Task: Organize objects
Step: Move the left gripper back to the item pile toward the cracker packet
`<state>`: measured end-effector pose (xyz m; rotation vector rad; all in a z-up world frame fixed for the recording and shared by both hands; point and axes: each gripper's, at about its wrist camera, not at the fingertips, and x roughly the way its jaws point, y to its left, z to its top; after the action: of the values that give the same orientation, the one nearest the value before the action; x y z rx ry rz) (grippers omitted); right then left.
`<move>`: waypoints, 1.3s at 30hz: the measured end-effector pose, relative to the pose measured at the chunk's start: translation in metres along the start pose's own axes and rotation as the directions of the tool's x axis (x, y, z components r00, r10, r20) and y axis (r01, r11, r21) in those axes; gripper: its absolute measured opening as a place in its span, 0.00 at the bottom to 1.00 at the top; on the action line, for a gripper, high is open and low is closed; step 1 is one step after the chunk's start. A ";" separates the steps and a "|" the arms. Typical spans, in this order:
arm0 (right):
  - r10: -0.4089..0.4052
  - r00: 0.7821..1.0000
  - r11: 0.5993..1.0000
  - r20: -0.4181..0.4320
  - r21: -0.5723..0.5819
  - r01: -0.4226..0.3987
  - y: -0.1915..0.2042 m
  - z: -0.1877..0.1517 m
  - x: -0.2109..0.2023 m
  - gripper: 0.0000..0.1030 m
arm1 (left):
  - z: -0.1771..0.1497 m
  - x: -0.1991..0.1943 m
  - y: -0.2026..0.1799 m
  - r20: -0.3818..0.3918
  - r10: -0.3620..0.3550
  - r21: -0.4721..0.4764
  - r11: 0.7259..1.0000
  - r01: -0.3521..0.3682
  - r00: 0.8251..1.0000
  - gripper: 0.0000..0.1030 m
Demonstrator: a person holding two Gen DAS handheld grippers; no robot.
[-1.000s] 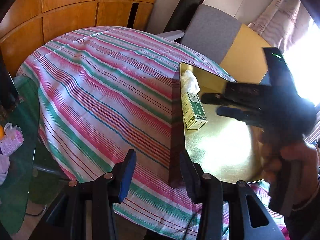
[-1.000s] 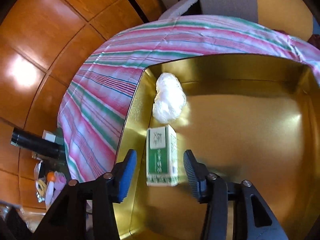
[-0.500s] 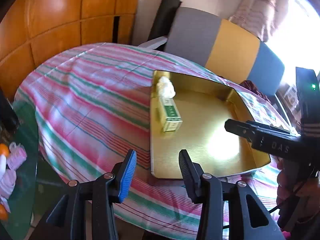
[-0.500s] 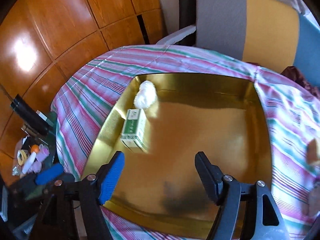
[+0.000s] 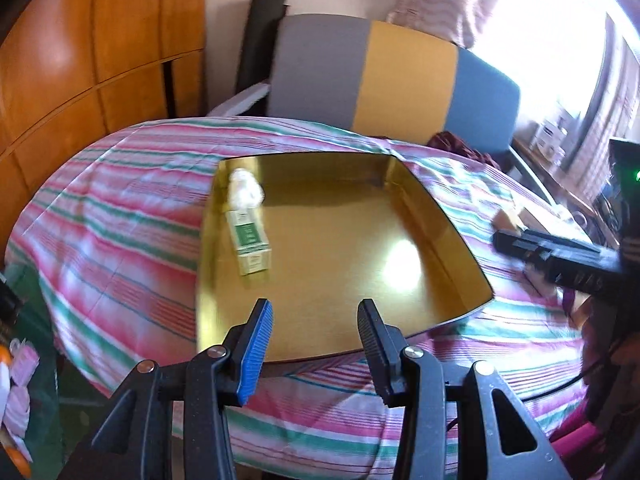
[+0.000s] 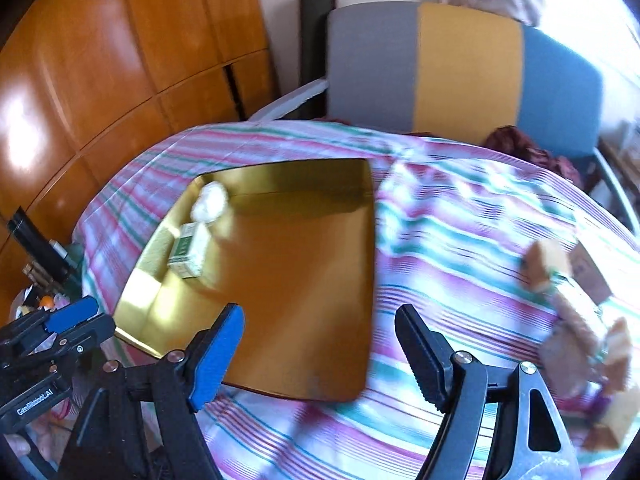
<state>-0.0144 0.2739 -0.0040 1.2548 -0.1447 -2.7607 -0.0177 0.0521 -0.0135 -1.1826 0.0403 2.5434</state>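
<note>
Green box now well beyond right hand-held gripper, jaws just opening, empty; left hand-held gripper part-open, empty.

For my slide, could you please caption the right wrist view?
Open right gripper above a gold tray holding a green box and white wad.

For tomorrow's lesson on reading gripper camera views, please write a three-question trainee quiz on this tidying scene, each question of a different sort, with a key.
1. True or false: the green box lies inside the gold tray.
2. Multiple choice: what sits just behind the green box, toward the tray's far corner? A) a white crumpled wad B) a red cup C) a spoon
3. Fill in: the right gripper is open and holds ____.

Key:
1. True.
2. A.
3. Nothing; its jaws have just been opening, with only the tray and the striped tablecloth seen between them.
</note>
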 end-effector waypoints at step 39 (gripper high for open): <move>-0.293 0.952 0.602 0.089 0.791 0.112 -0.311 -0.091 -0.103 0.87 | 0.041 0.104 -0.248 -0.324 -0.447 0.074 0.867 0.493 0.834 0.43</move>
<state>0.1037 0.5917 -0.0271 1.1189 -1.4661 -3.1208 -0.0330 0.3232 -0.0362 -1.3117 0.0141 1.8856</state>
